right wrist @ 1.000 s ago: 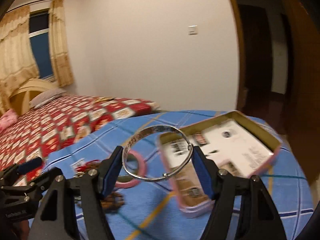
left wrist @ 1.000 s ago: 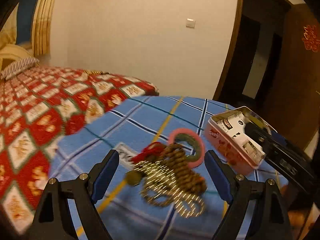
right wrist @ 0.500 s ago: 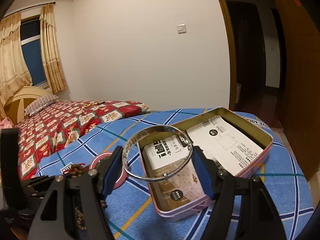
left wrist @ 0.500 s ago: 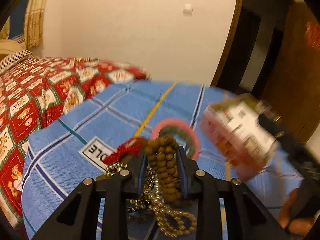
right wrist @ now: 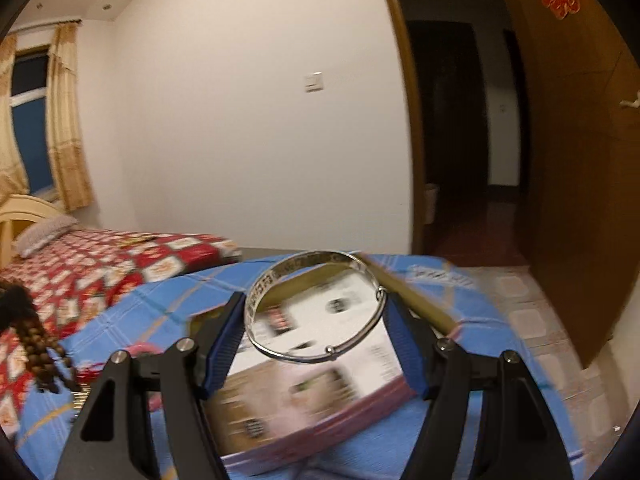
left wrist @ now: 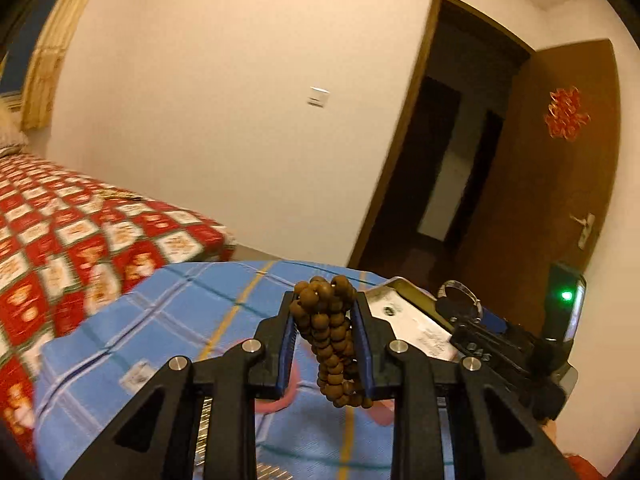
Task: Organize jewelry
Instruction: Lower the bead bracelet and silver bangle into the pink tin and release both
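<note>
Jewelry split between both grippers. Left gripper point(left wrist: 326, 336) has closed from wide open within last second — now clamps brown bead bracelet point(left wrist: 329, 332), lifted off blue checked cloth point(left wrist: 168, 320) at frame centre. Right gripper point(right wrist: 316, 320) unchanged — pinches silver bangle point(right wrist: 316, 308) by its edges, now over open pink tin point(right wrist: 316, 412). Judgement: bangle drop-in next, beads to follow.

Desk w/ blue plaid cloth point(right wrist: 472, 312), lower centre; open pink tin point(right wrist: 320, 428) sits on it, pink ring point(left wrist: 276, 404) lower centre-left.
</note>
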Demonstrator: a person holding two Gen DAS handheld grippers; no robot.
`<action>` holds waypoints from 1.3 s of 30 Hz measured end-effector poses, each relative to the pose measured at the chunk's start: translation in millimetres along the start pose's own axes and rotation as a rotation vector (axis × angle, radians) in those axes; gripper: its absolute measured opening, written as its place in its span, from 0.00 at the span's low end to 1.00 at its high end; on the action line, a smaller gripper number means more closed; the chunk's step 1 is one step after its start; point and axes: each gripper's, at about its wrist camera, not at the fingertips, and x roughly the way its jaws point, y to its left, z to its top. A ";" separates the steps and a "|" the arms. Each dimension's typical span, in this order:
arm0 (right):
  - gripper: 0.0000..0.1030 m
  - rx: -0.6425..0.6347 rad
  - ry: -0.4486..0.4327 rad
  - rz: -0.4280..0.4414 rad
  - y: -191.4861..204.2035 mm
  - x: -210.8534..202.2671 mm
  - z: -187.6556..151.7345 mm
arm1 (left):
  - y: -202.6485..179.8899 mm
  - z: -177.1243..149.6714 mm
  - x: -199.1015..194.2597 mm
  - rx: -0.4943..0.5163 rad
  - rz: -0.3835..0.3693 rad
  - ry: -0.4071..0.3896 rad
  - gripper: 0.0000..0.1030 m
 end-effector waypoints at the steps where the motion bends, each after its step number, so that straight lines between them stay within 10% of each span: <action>1: 0.70 -0.006 0.002 -0.027 -4.9 3.7 0.7 | -5.8 1.4 11.6 0.001 -0.017 0.011 0.26; 11: 0.70 -0.016 0.090 -0.075 -14.1 21.8 -5.5 | -52.3 -17.4 124.8 0.077 -0.010 0.264 0.25; 19: 0.70 0.084 0.150 -0.053 -30.2 34.1 -4.5 | -44.6 -19.8 145.7 0.028 0.051 0.313 0.37; 24: 0.72 0.115 0.136 -0.032 -34.1 31.8 -3.9 | -37.1 -12.3 132.6 0.003 0.061 0.275 0.69; 30: 0.77 0.143 0.037 -0.070 -39.7 14.8 1.3 | -24.0 -1.4 77.3 0.035 0.182 0.139 0.72; 39: 0.78 0.148 0.009 -0.121 -38.8 6.3 0.8 | 16.4 -46.4 6.5 0.074 0.417 0.135 0.72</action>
